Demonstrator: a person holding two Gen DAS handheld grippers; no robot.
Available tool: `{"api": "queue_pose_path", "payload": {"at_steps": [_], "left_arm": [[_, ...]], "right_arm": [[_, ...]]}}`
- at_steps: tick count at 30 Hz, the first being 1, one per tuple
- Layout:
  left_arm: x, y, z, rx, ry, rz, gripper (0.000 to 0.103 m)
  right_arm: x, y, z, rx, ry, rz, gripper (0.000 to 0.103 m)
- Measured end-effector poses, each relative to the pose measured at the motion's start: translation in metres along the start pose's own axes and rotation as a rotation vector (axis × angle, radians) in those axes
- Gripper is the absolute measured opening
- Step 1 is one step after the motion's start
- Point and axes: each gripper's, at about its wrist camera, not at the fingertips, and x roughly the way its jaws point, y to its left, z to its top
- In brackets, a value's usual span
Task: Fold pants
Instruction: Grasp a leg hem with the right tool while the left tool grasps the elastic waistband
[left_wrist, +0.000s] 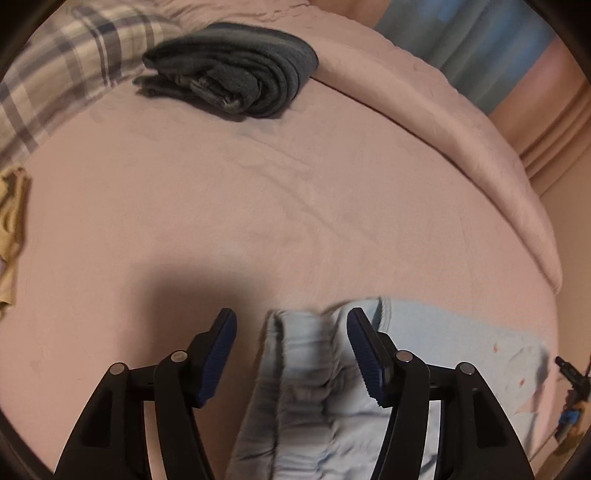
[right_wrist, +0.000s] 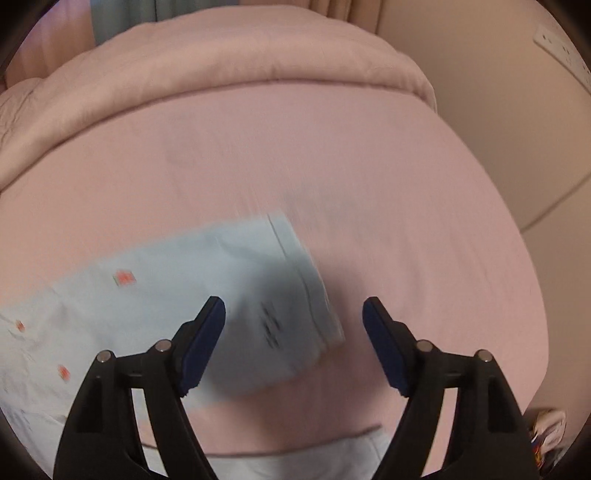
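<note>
Light blue pants (left_wrist: 314, 369) with small red marks lie on the pink bed sheet (left_wrist: 258, 203). In the left wrist view their gathered waistband stands bunched up between the fingers of my left gripper (left_wrist: 291, 314). The jaws are apart, with a clear gap on the left side, and the pads do not press the cloth. In the right wrist view a flat pant leg (right_wrist: 184, 266) ends in a stitched hem (right_wrist: 295, 266). My right gripper (right_wrist: 294, 302) hovers open over that hem end with nothing gripped. This view is blurred.
A folded dark grey garment (left_wrist: 236, 74) lies at the far side of the bed beside a plaid cloth (left_wrist: 66, 74). A yellow cloth (left_wrist: 11, 221) shows at the left edge. A rolled pink duvet (right_wrist: 221, 62) borders the far side. The bed's near edge (right_wrist: 295, 454) is just below the right gripper.
</note>
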Motion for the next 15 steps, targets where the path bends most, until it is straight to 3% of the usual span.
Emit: {"api": "queue_pose_path", "payload": {"at_steps": [3, 7, 8, 9, 11, 14, 15], "left_arm": [[0.015, -0.003, -0.002, -0.006, 0.070, -0.060, 0.062], [0.027, -0.010, -0.010, 0.059, 0.084, -0.015, 0.062], [0.030, -0.010, -0.014, 0.060, 0.084, -0.005, 0.059], [0.030, -0.011, -0.015, 0.066, 0.075, 0.002, 0.046], [0.026, -0.015, -0.019, 0.097, 0.055, 0.011, 0.037], [0.021, -0.018, -0.022, 0.100, 0.023, 0.025, 0.036], [0.021, -0.016, -0.022, 0.088, 0.019, 0.022, 0.035]], "right_arm": [[0.021, 0.013, 0.026, -0.008, 0.030, -0.008, 0.079], [0.054, 0.010, 0.041, 0.075, 0.090, 0.089, 0.079], [0.061, 0.009, 0.037, 0.093, 0.097, 0.094, 0.079], [0.069, 0.008, 0.039, 0.108, 0.107, 0.087, 0.079], [0.074, 0.016, 0.038, 0.107, 0.133, 0.048, 0.079], [0.081, 0.015, 0.034, 0.111, 0.135, 0.061, 0.077], [0.081, 0.014, 0.032, 0.124, 0.120, 0.081, 0.070]]}}
